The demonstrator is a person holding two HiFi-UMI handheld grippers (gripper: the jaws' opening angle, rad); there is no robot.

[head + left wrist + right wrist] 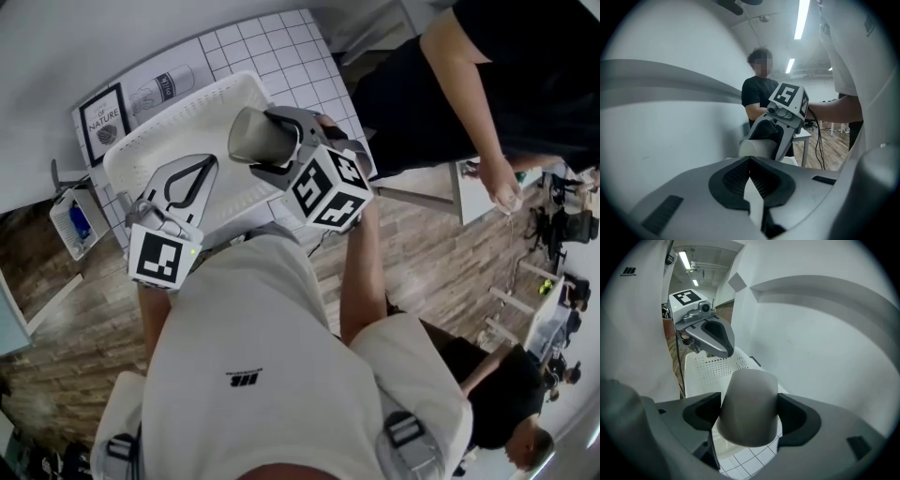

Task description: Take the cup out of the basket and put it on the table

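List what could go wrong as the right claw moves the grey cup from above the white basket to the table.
1. The smooth grey cup lies sideways in the right claw, pinched only by its sides; it might slip and drop.
2. The shut left claw hangs close by over the white perforated plastic basket; a swing toward the white tiled table could knock it or the basket's rim.

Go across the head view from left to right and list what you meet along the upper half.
The framed picture → left gripper → cup, clamped in the right gripper → bystander's hand.
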